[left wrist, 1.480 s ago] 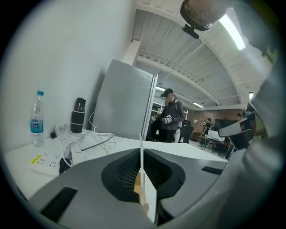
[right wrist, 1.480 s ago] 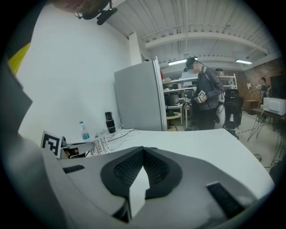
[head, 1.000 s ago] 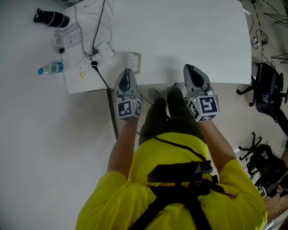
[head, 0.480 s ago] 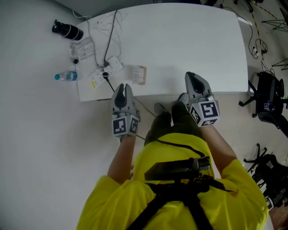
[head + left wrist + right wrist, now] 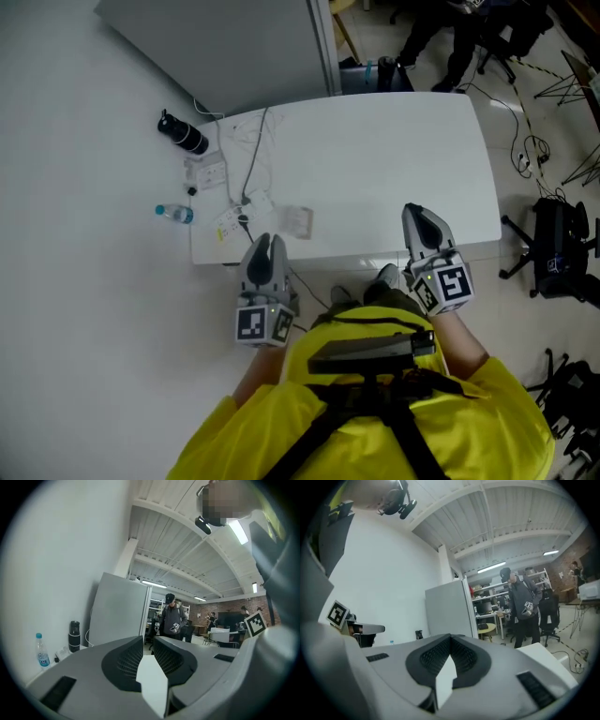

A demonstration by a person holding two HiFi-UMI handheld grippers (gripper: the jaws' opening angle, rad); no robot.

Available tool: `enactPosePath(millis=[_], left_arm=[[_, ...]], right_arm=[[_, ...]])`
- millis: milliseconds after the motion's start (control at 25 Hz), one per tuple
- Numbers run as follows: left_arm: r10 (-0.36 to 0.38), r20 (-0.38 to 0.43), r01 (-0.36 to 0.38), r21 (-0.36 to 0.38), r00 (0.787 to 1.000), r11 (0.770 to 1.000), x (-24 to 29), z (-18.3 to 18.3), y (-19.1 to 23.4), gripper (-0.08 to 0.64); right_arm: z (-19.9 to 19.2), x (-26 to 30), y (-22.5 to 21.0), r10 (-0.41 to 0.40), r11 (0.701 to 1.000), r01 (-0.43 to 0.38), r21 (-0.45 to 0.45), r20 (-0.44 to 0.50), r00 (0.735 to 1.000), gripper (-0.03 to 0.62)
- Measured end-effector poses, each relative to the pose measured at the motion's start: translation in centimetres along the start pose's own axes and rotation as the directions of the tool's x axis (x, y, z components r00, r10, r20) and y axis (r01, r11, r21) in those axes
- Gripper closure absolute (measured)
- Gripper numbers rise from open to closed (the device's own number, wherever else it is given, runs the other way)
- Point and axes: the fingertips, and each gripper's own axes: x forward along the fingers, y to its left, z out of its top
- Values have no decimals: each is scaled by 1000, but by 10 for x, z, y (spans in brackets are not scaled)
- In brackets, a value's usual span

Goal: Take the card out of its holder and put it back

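- Card holder [image 5: 298,221] lies flat on the desk [image 5: 394,159], just ahead of the left claw [image 5: 265,244], which is slightly parted and empty
- Right claw [image 5: 418,216] is clenched on nothing, farther away

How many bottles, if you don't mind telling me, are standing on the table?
2: a black bottle at the table's far left edge, and a clear water bottle nearer along that edge. None appears hidden.

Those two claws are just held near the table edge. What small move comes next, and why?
Probably lower the left gripper toward the card holder, which lies on the table just ahead of it. Its jaws stand slightly apart with nothing between them; the right gripper is shut and farther away.
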Motion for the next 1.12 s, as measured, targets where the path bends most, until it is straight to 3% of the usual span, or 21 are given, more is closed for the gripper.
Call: enactPosePath(millis=[360, 640, 880, 1120], left_arm=[[-54, 13, 54, 32, 998, 998, 15, 5, -21, 499], [-47, -47, 47, -6, 998, 999, 22, -19, -17, 499], [-33, -44, 32, -24, 998, 999, 18, -23, -8, 499], [-36, -50, 41, 97, 998, 994, 23, -17, -9, 498]], right_arm=[[14, -17, -21, -33, 999, 34, -34, 29, 999, 589], [20, -10, -18, -24, 998, 26, -52, 45, 999, 589], [19, -5, -12, -15, 997, 17, -74, 35, 999, 589], [17, 2, -1, 7, 995, -5, -99, 19, 1000, 589]])
